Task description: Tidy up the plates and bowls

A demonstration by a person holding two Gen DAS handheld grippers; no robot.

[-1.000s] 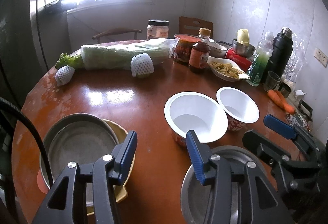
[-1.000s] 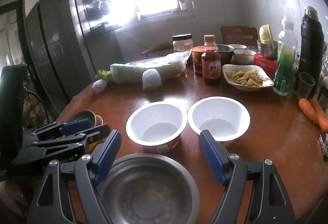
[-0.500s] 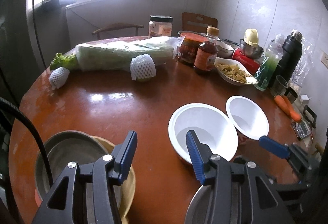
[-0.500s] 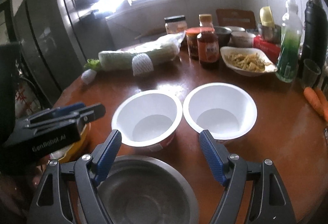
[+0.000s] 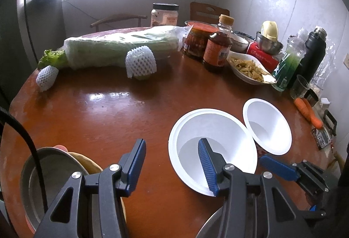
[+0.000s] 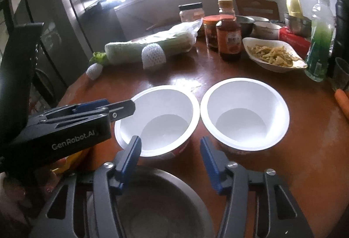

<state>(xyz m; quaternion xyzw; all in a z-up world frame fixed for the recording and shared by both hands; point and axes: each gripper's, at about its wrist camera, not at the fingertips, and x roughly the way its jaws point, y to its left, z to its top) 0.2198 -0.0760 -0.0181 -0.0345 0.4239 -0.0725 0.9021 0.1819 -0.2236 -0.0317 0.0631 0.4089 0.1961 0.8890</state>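
Note:
Two white paper bowls stand side by side on the round brown table (image 5: pixel 98 116): the left bowl (image 5: pixel 209 131) (image 6: pixel 161 113) and the right bowl (image 5: pixel 267 126) (image 6: pixel 244 111). A steel bowl (image 6: pixel 161 203) sits at the near edge under my right gripper (image 6: pixel 170 155), which is open and empty. My left gripper (image 5: pixel 172 161) is open and empty, its right finger over the left bowl's near rim. A steel plate (image 5: pixel 39 174) on a yellow plate (image 5: pixel 87 164) lies at the near left.
A wrapped cabbage (image 5: pixel 117 48), two foam-netted fruits (image 5: pixel 140 62), jars, a sauce bottle (image 5: pixel 217 44), a dish of food (image 5: pixel 248 68), a green bottle (image 5: pixel 290 61), a black flask (image 5: pixel 312 57), a glass (image 5: pixel 302 85) and carrots (image 5: pixel 307 109) line the far and right sides.
Both grippers have moved forward toward the white bowls. The left gripper now reaches over the left bowl's near rim. The steel bowl has slid lower in both views.

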